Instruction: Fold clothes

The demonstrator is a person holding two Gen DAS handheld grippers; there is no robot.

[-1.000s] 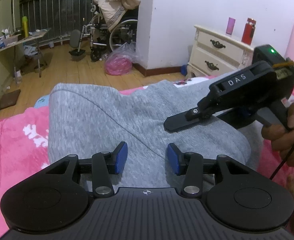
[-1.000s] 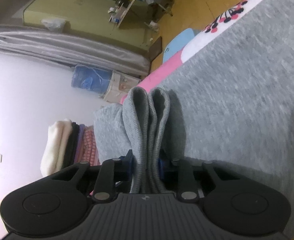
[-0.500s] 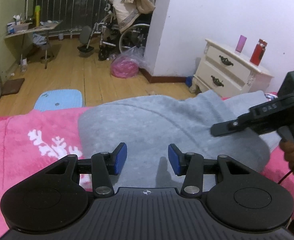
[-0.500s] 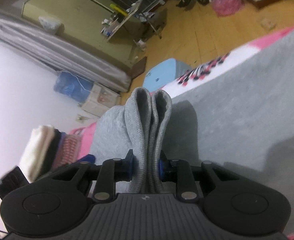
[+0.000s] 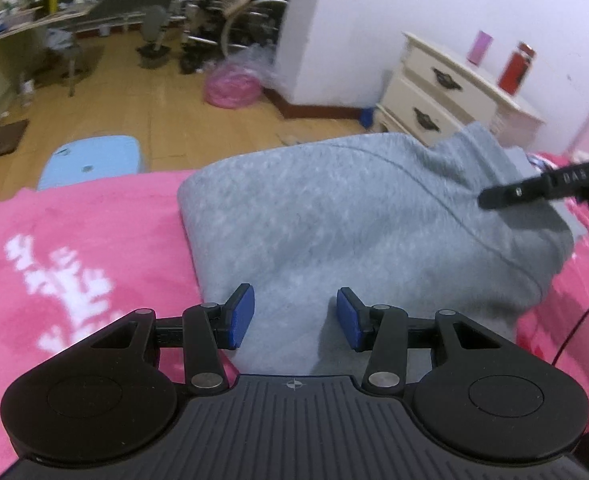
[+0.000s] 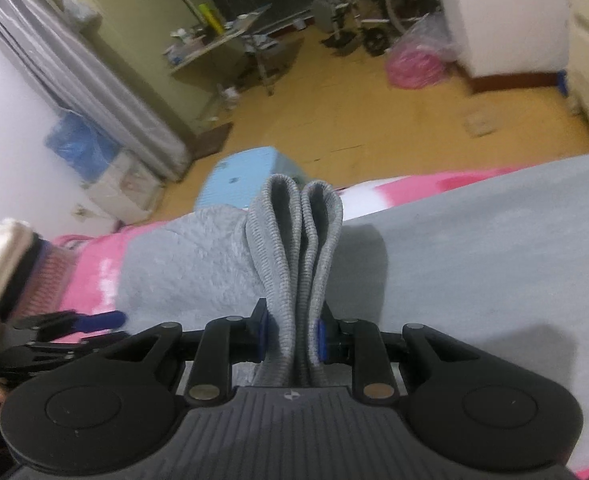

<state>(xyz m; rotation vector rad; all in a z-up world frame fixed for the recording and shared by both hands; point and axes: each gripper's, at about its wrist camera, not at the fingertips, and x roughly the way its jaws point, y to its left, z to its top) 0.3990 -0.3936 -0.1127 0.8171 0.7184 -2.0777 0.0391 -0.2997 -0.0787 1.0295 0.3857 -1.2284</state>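
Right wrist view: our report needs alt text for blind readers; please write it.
The right gripper pinches a doubled ribbed edge of a grey garment above a pink blanket; beyond lies a wooden floor.

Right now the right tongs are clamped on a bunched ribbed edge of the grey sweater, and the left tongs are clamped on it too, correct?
Only half right. The right tongs do pinch the ribbed edge of the grey sweater, as the right wrist view shows. The left tongs stand open over the sweater with nothing between the pads, as the left wrist view shows.
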